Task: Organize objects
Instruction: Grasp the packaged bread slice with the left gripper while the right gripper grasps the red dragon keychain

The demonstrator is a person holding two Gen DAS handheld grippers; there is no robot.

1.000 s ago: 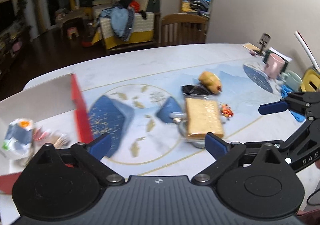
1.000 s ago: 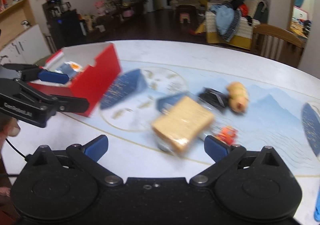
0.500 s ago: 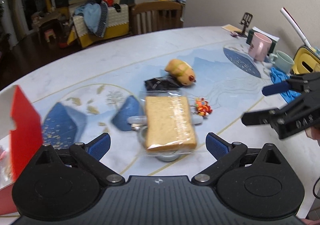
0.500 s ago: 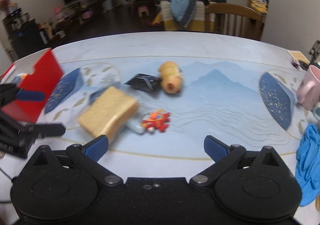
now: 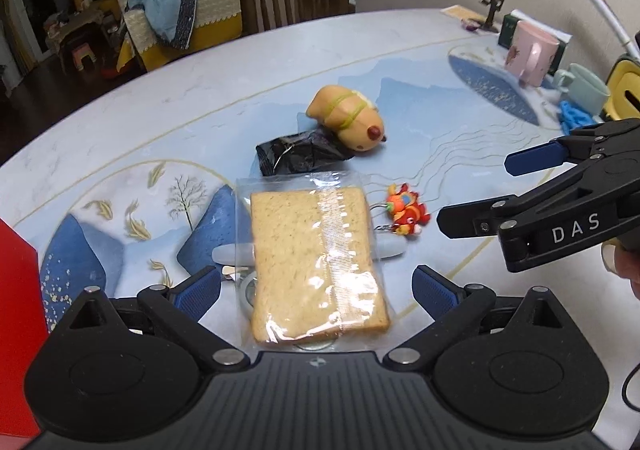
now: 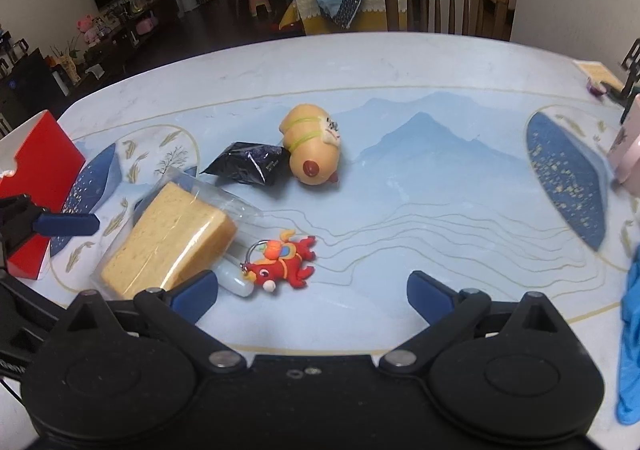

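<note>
So, left claw [image 5: 316, 290] wide open and empty, bagged bread slice [image 5: 318, 262] lying between its fingers on the desk [image 5: 200, 90], right claw [image 6: 312, 290] gaping too, red keychain toy [image 6: 282, 264] just ahead

The left gripper [image 5: 316, 286] now faces the wrapped bread [image 5: 318, 264] squarely, the red box [image 5: 16, 346] sliding to the left edge. The right gripper [image 6: 312, 286] swings right, onto the red keychain toy [image 6: 282, 262].

Black linkage grippers with blue pads [image 5: 434, 292], silver screws, white "DAS" lettering [image 5: 576, 228].
</note>
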